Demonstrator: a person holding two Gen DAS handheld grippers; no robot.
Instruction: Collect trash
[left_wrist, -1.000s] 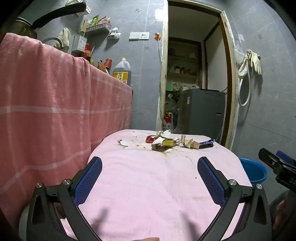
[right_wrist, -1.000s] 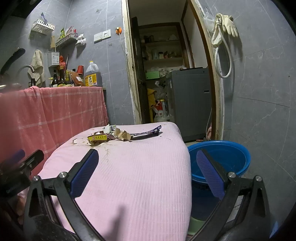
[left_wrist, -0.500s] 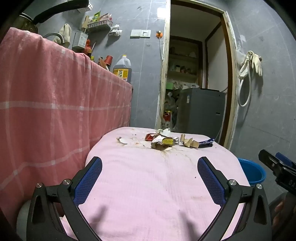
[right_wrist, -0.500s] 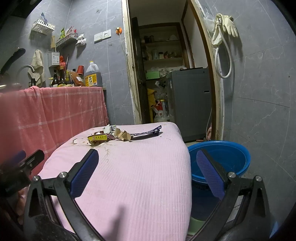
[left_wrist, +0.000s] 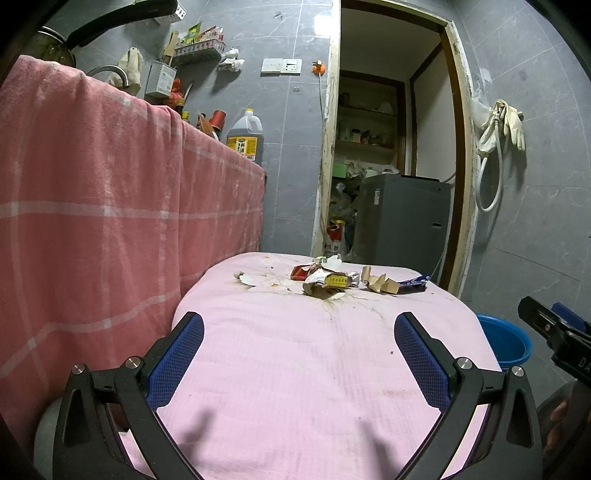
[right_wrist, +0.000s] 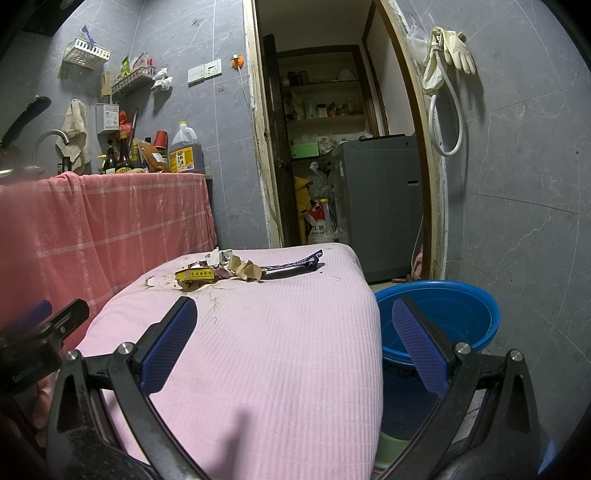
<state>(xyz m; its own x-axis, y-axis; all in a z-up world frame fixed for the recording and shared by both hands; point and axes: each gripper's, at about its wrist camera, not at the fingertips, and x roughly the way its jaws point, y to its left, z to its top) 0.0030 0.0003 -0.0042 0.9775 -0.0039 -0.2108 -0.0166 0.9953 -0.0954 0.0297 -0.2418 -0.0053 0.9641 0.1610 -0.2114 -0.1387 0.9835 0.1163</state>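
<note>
Left gripper (left_wrist: 299, 325): fingers spread, empty
Right gripper (right_wrist: 291, 310): fingers spread, empty
Trash pile (left_wrist: 328, 280): 12 o'clock on pink-covered table (left_wrist: 295, 369)
Blue basin (right_wrist: 443, 317): 3 o'clock

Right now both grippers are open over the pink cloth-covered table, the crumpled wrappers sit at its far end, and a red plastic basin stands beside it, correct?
Not quite: the plastic basin is blue, not red, as the right wrist view shows. The rest holds.

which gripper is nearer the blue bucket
Right. The right gripper has the blue bucket directly behind its right finger, beside the pink table. The left gripper sits over the table, farther to the bucket's left.
</note>
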